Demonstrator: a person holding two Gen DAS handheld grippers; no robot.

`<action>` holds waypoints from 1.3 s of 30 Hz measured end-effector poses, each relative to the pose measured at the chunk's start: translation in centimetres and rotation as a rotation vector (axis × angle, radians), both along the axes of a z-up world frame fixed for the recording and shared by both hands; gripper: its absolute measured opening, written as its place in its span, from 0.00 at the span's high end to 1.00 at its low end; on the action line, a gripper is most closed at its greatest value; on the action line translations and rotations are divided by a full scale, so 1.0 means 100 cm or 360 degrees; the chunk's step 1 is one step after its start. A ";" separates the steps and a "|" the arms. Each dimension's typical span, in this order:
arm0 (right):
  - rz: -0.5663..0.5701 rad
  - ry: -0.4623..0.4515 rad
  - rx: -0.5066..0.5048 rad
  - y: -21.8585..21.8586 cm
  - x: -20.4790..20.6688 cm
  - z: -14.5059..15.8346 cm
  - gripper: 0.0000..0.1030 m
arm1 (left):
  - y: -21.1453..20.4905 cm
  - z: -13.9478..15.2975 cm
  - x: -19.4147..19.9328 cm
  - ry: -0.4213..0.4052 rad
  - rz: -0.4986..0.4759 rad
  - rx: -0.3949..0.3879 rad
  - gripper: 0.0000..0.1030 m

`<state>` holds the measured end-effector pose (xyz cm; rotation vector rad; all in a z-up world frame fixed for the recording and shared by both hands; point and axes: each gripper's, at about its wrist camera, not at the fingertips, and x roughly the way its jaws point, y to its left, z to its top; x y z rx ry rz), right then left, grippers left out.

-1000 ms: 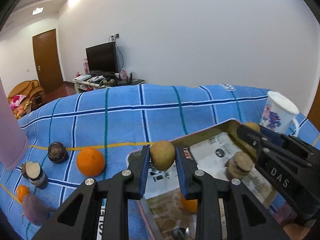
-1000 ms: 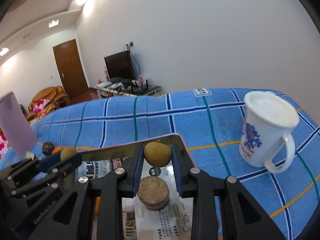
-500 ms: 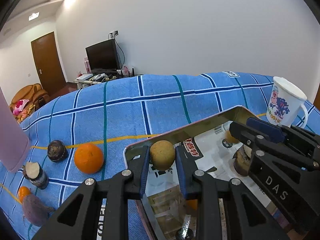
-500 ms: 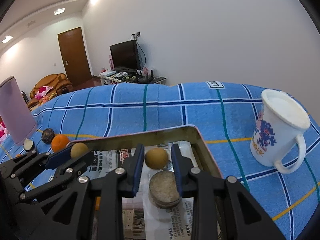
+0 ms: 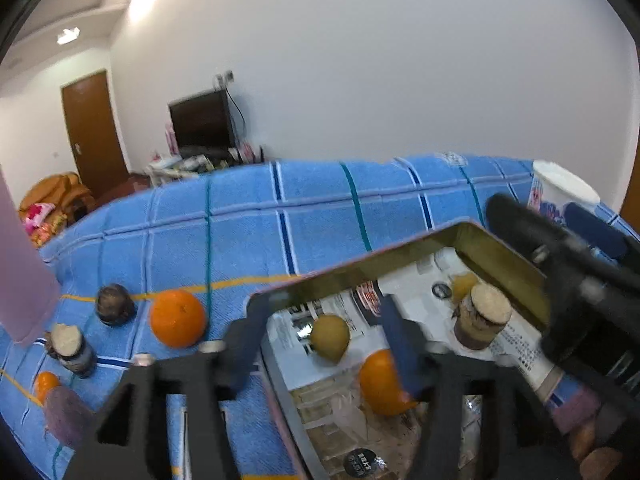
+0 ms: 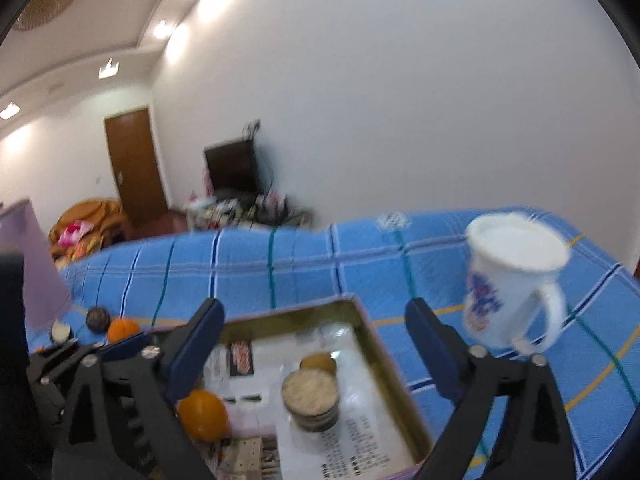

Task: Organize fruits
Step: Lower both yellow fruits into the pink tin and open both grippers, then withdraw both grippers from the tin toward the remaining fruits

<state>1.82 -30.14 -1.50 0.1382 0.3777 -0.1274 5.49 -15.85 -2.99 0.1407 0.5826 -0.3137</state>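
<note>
1. Now both tools have let go: a sec ago each was clamped on a small tan fruit, and now the left gripper (image 5: 320,336) and right gripper (image 6: 316,336) have jaws opening, nothing pressed between them.
2. Left's tan fruit (image 5: 330,338) sits on the newspaper lining inside the metal tray (image 5: 360,272), btwn the spread jaws but untouched.
3. Right's tan fruit (image 6: 318,363) lies in the tray too, just behind a flat-topped brown piece (image 6: 310,398); an orange (image 6: 202,414) rests nearby.
4. Meaning: 2 more fruits are delivered; the drop-off step looks done.
5. Left over on the blue blanket (image 5: 240,240): 1 big orange (image 5: 178,324), a dark round fruit (image 5: 115,305), a cut piece (image 5: 70,346), plus 2 blurry items at the edge.
6. Tan fruits look smooth, roundish, likely to roll.
</note>
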 end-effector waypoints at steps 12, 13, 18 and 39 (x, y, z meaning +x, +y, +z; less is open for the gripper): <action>-0.0257 -0.0285 0.0133 -0.022 -0.037 0.012 0.00 | 0.014 0.013 -0.028 -0.0322 0.0099 -0.0028 0.22; -0.0269 -0.0307 0.0127 -0.022 -0.039 0.013 0.00 | 0.017 0.013 -0.030 -0.0344 0.0105 -0.0042 0.22; -0.0297 -0.0331 0.0055 -0.013 -0.046 0.014 0.00 | 0.025 0.019 -0.038 -0.0401 0.0137 -0.0079 0.22; -0.0372 -0.0254 0.0103 0.003 -0.064 0.008 0.00 | 0.056 0.016 -0.050 -0.0393 0.0242 -0.0072 0.21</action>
